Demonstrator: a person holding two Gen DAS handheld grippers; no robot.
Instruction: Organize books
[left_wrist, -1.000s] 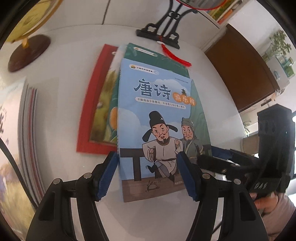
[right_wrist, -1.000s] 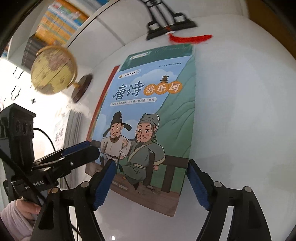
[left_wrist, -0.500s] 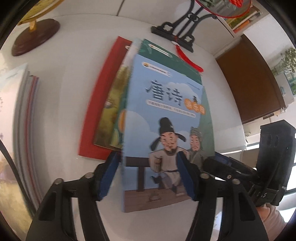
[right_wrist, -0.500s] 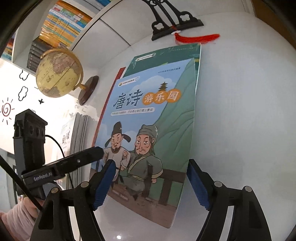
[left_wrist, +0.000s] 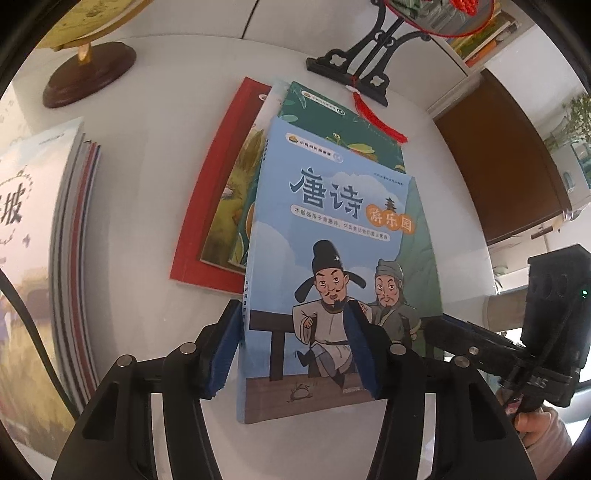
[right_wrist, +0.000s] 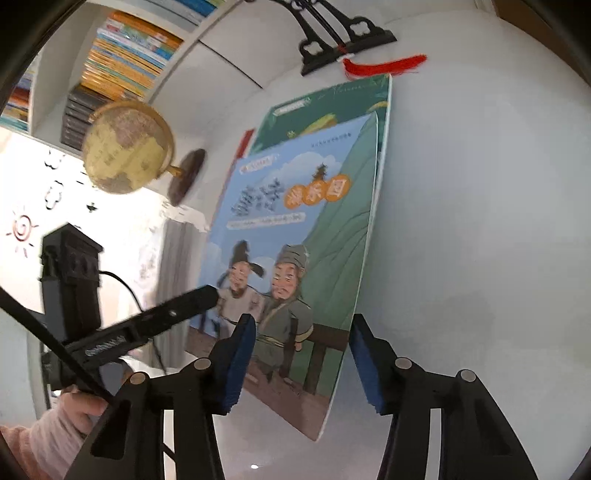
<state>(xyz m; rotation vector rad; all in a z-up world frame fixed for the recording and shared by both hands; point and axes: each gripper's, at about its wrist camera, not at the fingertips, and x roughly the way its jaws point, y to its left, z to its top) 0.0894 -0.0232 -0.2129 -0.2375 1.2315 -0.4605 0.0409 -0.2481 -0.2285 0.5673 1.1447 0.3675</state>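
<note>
A blue picture book (left_wrist: 332, 229) with two cartoon men lies tilted on a stack, its near end raised off the white table (left_wrist: 147, 155). Under it sit a green book (left_wrist: 332, 122), a yellow-green one (left_wrist: 236, 177) and a red one (left_wrist: 214, 192). My left gripper (left_wrist: 293, 350) straddles the blue book's spine edge. Its jaws are closing, one pad beside the spine and one over the cover. My right gripper (right_wrist: 301, 362) straddles the blue book (right_wrist: 295, 229) at its open edge. Its jaws are closing too, with a thin gap showing at the outer pad.
A stack of large books (left_wrist: 70, 240) lies at the left. A globe (right_wrist: 125, 147) on a wooden base (left_wrist: 88, 74) stands behind it. A black stand (left_wrist: 354, 62) with a red tassel (left_wrist: 376, 122) is at the back, a bookshelf (right_wrist: 122, 55) beyond, and a brown cabinet (left_wrist: 509, 158) to the right.
The blue book has slid toward me, uncovering the green book's top, and its near end has tilted up. Both grippers' jaws have narrowed, the right one mostly in the last half second.
</note>
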